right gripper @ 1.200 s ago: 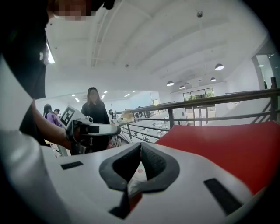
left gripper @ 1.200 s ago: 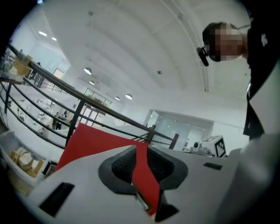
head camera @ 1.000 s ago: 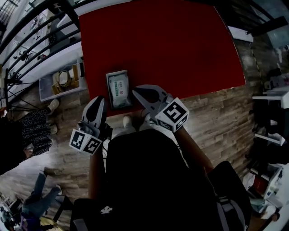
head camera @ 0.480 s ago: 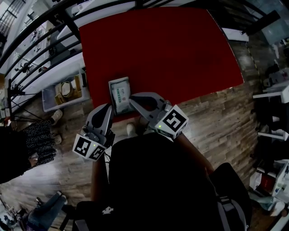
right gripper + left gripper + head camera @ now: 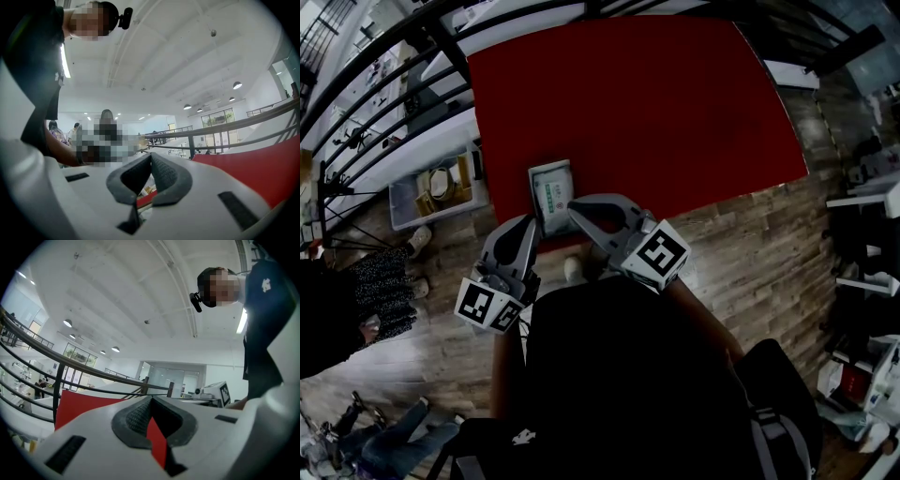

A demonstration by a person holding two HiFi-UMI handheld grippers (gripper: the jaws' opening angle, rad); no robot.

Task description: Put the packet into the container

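A white packet with green print (image 5: 551,192) lies inside a shallow grey container (image 5: 534,176) at the near edge of the red table (image 5: 656,103). My left gripper (image 5: 528,223) hangs just off the table's edge, left of the container's near end, shut and empty. My right gripper (image 5: 574,204) is at the container's near right corner, also shut with nothing between its pads. In the left gripper view the closed gripper (image 5: 150,401) points over the red table (image 5: 89,406). The right gripper view shows its gripper (image 5: 151,157) closed too, beside the red table (image 5: 262,168).
A clear plastic bin (image 5: 398,195) of small items stands on the wooden floor (image 5: 750,253) left of the table. Black railings (image 5: 366,103) run along the left. White shelves (image 5: 872,206) stand at the right. A person (image 5: 403,441) is at lower left.
Both grippers have drawn back a little toward my body, to the container's near end. The left jaws have come fully together. The packet and container have not shifted on the table.
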